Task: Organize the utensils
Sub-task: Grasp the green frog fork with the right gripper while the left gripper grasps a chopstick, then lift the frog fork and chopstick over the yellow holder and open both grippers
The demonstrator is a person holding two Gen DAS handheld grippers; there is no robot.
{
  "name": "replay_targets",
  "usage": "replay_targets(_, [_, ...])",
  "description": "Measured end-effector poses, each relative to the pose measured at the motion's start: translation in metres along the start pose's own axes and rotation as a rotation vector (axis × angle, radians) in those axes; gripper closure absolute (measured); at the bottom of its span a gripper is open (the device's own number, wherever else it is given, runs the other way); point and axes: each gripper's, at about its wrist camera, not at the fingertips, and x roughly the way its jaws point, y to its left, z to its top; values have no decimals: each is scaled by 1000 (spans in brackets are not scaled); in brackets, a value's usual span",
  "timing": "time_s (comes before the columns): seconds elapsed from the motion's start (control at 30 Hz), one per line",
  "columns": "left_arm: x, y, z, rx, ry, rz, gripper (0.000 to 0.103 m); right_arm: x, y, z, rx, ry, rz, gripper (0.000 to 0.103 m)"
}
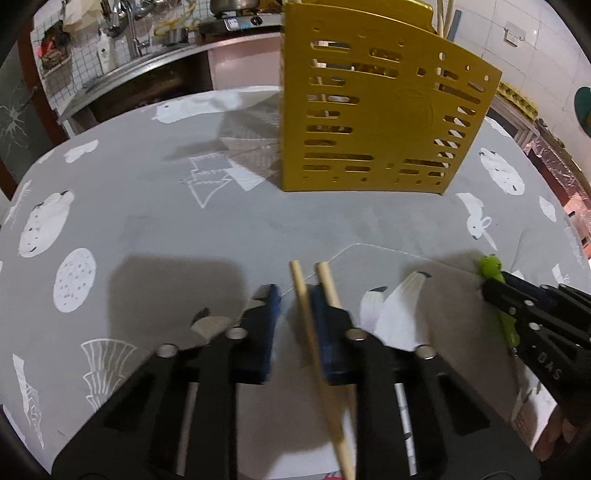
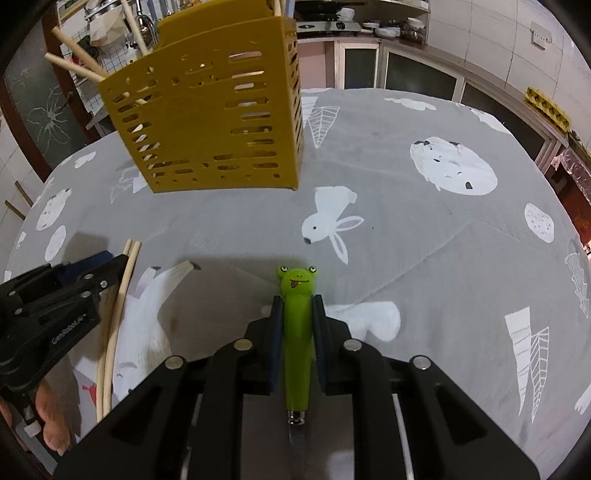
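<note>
A yellow slotted utensil holder (image 1: 380,110) (image 2: 207,122) stands upright on the grey patterned tablecloth, with wooden chopsticks (image 2: 74,66) sticking out of its top. My left gripper (image 1: 295,291) (image 2: 107,260) hovers low over the cloth, its jaws narrow. One of two loose chopsticks (image 1: 296,275) (image 2: 122,295) runs between the blue pads against the right one, with a gap to the left pad; the other crosses the right pad. My right gripper (image 2: 298,301) (image 1: 491,286) is shut on the green frog-shaped handle (image 2: 297,284) (image 1: 489,264) of a metal utensil, whose blade is hidden under the gripper.
A thin clear sheet (image 1: 369,246) lies on the cloth under both grippers. A person's hand (image 2: 51,417) holds the left gripper. A kitchen counter with a sink (image 1: 122,70) and a stove (image 2: 328,26) lies beyond the table's far edge. Bare cloth spreads at the right (image 2: 461,277).
</note>
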Motion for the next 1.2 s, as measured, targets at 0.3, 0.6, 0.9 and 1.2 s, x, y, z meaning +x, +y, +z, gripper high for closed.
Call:
replay_targets(0.3, [-1,2,2,-20,-21,-22,96,-11,-6,-5,44,-87,1,87])
replay_targets(0.6, [-43,18,2,-35,-182,-7,97,-48,-10,-6,81,-243,32,87])
replay_targets(0.9, [-111,22,0,-7,-433,11,98,-92,-8,-7,77,-425,54,87])
replay_targets(1.2, [-145,27,-10,11,-593,45,98,-125,1,-19,54,-615,50,87])
